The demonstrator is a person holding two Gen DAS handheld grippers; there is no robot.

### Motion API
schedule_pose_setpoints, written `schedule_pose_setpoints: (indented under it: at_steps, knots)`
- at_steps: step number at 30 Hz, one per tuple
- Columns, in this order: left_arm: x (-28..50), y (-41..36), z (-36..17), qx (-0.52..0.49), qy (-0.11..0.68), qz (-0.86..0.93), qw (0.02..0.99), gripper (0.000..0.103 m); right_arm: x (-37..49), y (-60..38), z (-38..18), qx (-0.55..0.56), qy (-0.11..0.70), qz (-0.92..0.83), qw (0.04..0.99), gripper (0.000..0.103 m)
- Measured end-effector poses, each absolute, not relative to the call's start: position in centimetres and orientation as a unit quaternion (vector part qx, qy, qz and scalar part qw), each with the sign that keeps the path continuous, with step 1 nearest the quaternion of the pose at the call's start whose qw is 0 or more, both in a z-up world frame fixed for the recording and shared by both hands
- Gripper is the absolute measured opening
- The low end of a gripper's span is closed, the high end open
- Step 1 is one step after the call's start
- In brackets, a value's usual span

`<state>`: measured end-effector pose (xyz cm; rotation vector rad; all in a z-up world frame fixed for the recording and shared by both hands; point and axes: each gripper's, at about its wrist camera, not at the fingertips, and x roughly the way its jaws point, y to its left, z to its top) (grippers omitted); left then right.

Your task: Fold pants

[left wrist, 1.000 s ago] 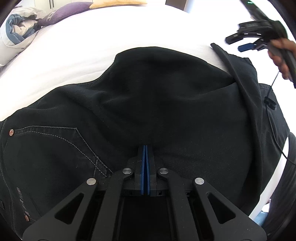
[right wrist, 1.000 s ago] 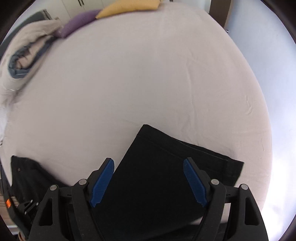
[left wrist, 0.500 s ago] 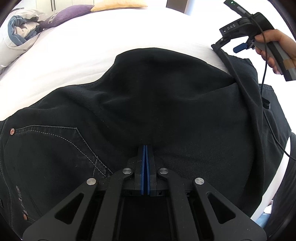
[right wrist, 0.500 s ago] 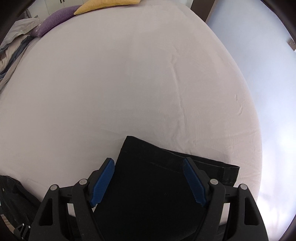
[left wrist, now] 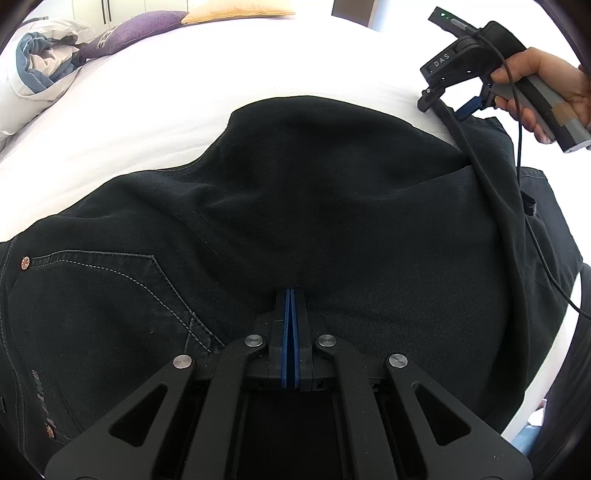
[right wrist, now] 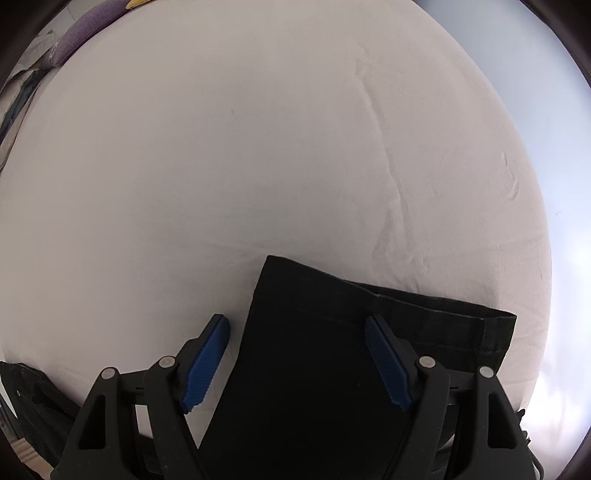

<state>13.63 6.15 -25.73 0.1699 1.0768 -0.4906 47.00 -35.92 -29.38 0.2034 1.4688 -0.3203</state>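
Your right gripper [right wrist: 297,363] has come down toward the leg hems of the pants [left wrist: 314,221] over the last second: a second ago it hung farther back with more of the bed [right wrist: 258,147] visible to its left; now its fingers stand spread, one on bare sheet just beside the upper leg's edge, the other over the fabric. It grasps nothing yet. My reading: you are lining up to take the hem end, so the fold along the length has not begun.

Your left gripper [left wrist: 290,295] has not moved. Its blue pads are pressed together at the near edge of the pants, close beside the stitched back pocket [left wrist: 96,280]. Cloth most likely sits pinched between them, though the pinch itself is hidden.

The pants lie flat on the bed, legs stacked, the lower hem showing past the upper.

Count:
- pants, one
- grippers, two
- hands in view, one [left wrist: 546,92]
- cushions beyond the pants, two: purple cushion [left wrist: 136,22], yellow cushion [left wrist: 236,7]
- bundled duvet [left wrist: 40,70], one
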Motion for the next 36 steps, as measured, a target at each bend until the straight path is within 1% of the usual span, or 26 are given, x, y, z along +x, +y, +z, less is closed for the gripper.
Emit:
schedule_pose_setpoints:
  at_steps: [1,2,3,4,5,6,9,12,15,20,24,26,31,36]
  knots:
    - [13.6,6.1,-25.7,0.08,0.507,-0.231,0.827,0.0,47.1,-35.8,-29.3,0.085,0.666,-0.141,0.728,0.065]
    - [13.6,6.1,-25.7,0.08,0.507,-0.231,0.827,0.0,47.3,-35.9,-29.2,0.077,0.665,-0.137,0.73,0.049]
    - [13.6,6.1,-25.7,0.08,0.507,-0.231,0.827,0.0,47.5,-36.0,-29.0,0.067,0.665,-0.131,0.733,0.03]
    - [13.6,6.1,-25.8,0.081,0.507,-0.23,0.827,0.0,47.5,-36.0,-28.8,0.061,0.664,-0.129,0.734,0.024]
    - [13.5,6.0,-25.8,0.083,0.507,-0.229,0.827,0.0,47.6,-36.3,-28.6,0.069,0.663,-0.119,0.736,0.014]
    - [13.5,5.9,-25.7,0.084,0.507,-0.228,0.827,0.0,47.3,-36.7,-28.5,0.073,0.661,-0.112,0.738,0.009]
    - [13.3,5.6,-25.7,0.092,0.506,-0.224,0.827,0.001,46.0,-36.8,-27.0,0.073,0.636,-0.1,0.762,0.005]
    - [13.4,5.2,-25.7,0.095,0.508,-0.219,0.827,0.001,43.4,-38.4,-24.8,0.094,0.597,-0.087,0.792,0.004]
    - [13.4,4.9,-25.8,0.096,0.511,-0.216,0.826,0.001,38.2,-41.0,-22.1,0.107,0.545,-0.088,0.827,0.003]
    - [14.2,4.6,-25.6,0.086,0.523,-0.213,0.821,0.0,27.1,-45.4,-19.8,0.15,0.476,-0.118,0.858,0.002]
    - [14.8,4.2,-25.6,0.087,0.534,-0.207,0.815,0.0,17.1,-48.3,-20.1,0.22,0.424,-0.174,0.861,0.002]
    - [14.9,3.9,-25.5,0.093,0.538,-0.202,0.813,0.0,12.8,-50.3,-22.1,0.27,0.413,-0.191,0.849,0.002]
    - [15.1,2.6,-25.4,0.121,0.547,-0.183,0.808,0.0,8.3,-50.7,-26.6,0.356,0.412,-0.197,0.815,0.002]
    - [15.6,1.2,-25.3,0.137,0.563,-0.174,0.796,0.001,7.4,-47.9,-24.8,0.357,0.39,-0.184,0.829,0.002]
